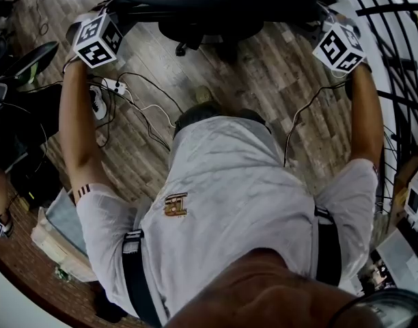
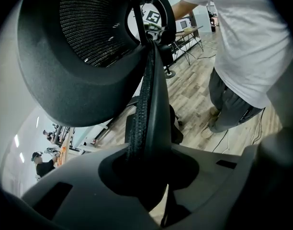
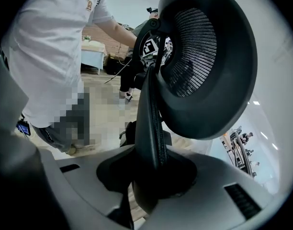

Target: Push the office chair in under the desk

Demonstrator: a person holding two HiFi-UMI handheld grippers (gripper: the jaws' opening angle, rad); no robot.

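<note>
Black mesh-backed office chair (image 1: 216,2) at 12 o'clock in head view. Left gripper (image 2: 153,176) at 11 o'clock and right gripper (image 3: 149,176) at 1 o'clock each clamp a side edge of its backrest (image 2: 153,104).

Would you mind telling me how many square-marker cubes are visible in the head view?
2. One marker cube sits at upper left, the other at upper right, each at one end of the black office chair. None appears to be hidden.
</note>
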